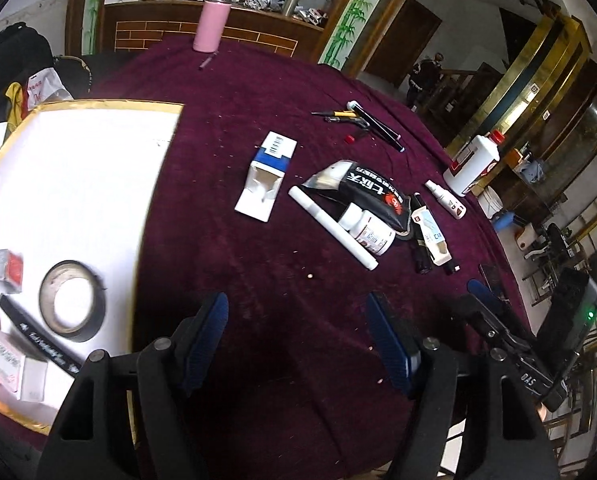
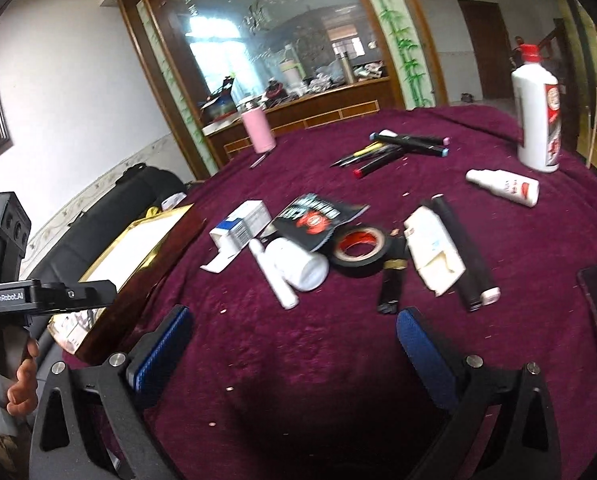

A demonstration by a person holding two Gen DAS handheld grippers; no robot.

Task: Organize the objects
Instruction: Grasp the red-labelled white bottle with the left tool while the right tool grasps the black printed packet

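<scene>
My left gripper hangs open over bare maroon cloth with nothing between its blue pads. To its left, a gold-rimmed white tray holds a black tape roll, a red and grey box and a few small items. Ahead lie a blue and white carton, a white marker, a pill bottle and a black pouch. My right gripper is also open and empty. Beyond it are a second tape roll, the pill bottle and the marker.
A tall white bottle with a red cap, a small spray bottle, a bundle of pens and a pink flask stand farther back. A torn white carton lies beside a black tube. A hand holds the left tool.
</scene>
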